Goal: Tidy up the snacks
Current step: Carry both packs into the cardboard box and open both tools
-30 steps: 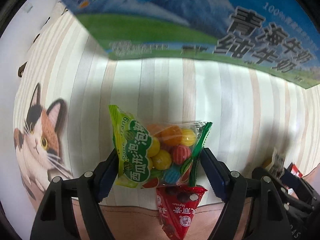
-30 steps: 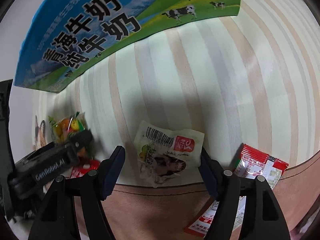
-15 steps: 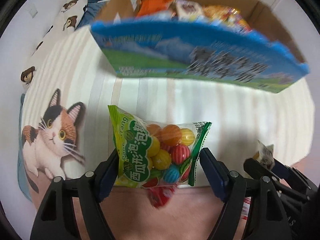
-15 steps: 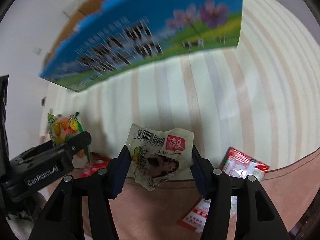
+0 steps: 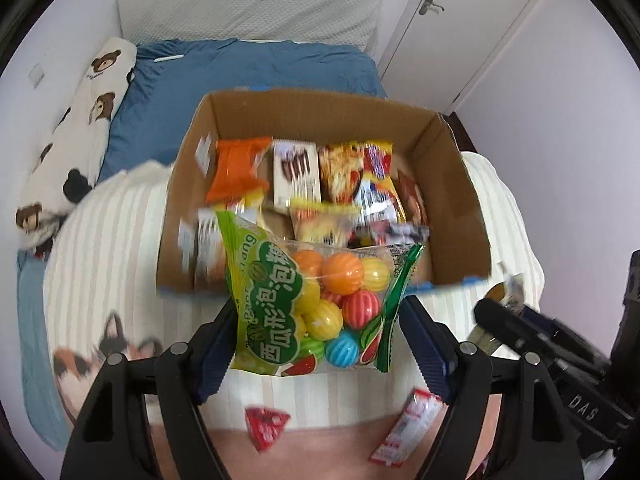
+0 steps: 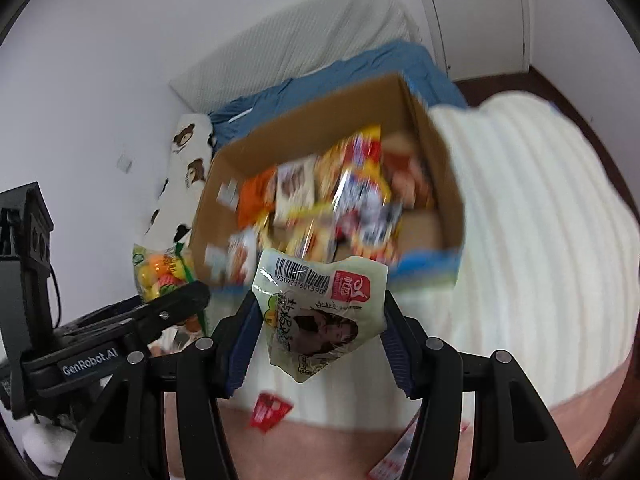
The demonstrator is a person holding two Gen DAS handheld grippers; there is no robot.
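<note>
My left gripper (image 5: 316, 328) is shut on a green bag of coloured gumballs (image 5: 312, 300) and holds it in the air just before the near wall of an open cardboard box (image 5: 460, 184) full of snack packets. My right gripper (image 6: 320, 316) is shut on a pale green snack packet with a barcode (image 6: 316, 312), also raised near the box (image 6: 444, 184). The left gripper and its gumball bag (image 6: 160, 272) show at the left of the right wrist view. The right gripper shows at the right of the left wrist view (image 5: 520, 328).
The box stands on a striped cream cloth (image 5: 112, 240) with a cat print. Small red packets (image 5: 266, 428) (image 5: 408, 432) lie on the cloth below the grippers. Behind are a blue bed (image 5: 248, 68), a bear-print pillow (image 5: 80, 120) and a white door (image 5: 472, 12).
Both grippers have risen with their packets from the cloth to above the box's near edge, so the box's inside now shows. The right gripper closed on the pale packet.
</note>
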